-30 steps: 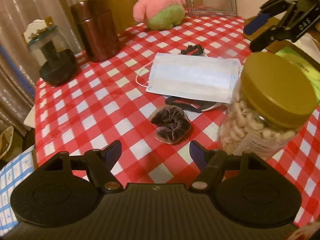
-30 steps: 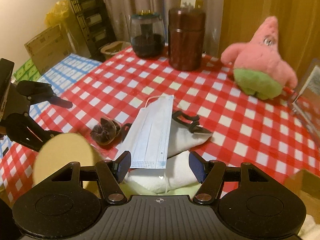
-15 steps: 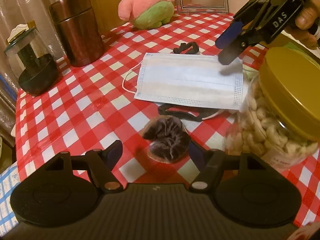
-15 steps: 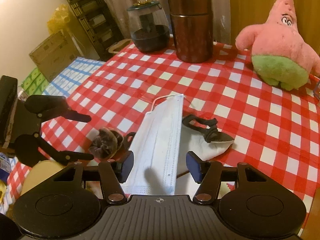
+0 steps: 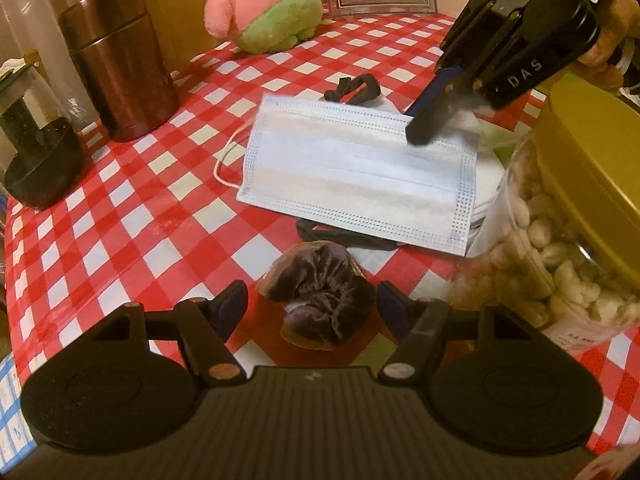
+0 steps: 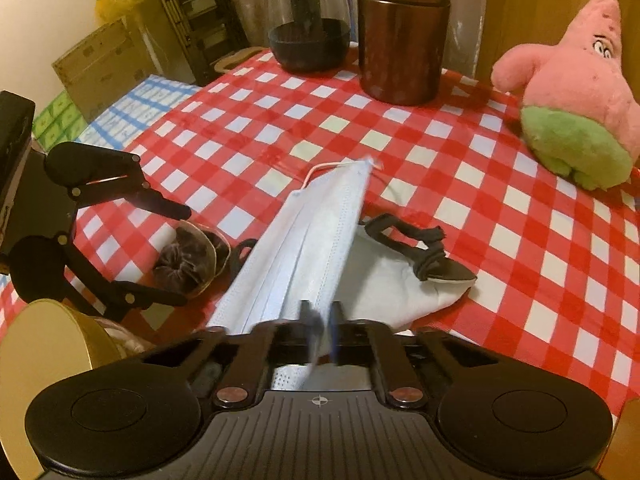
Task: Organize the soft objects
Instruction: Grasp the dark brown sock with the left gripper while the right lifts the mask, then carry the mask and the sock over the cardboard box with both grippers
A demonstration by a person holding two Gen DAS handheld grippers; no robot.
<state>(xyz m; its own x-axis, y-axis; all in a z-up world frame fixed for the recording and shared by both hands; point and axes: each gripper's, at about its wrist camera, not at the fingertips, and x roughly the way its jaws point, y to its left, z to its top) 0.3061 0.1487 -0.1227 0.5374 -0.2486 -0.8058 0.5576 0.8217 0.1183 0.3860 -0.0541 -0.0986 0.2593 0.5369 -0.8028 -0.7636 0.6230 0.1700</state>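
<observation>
Right gripper (image 6: 322, 320) clamped on near edge of blue face mask (image 5: 356, 172), its jaws just closed, left gripper (image 5: 312, 306) held open astride dark velvet scrunchie (image 5: 320, 292) on checked tablecloth (image 5: 120, 216), pads not pressing

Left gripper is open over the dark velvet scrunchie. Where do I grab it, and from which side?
Probably from above, straight down. The scrunchie lies flat as a bunched ring between the left gripper's open fingers. Pinch across the whole puffy ring, or across one thick side. Keep clear of the nut jar to its right and the black strap just beyond it.
</observation>
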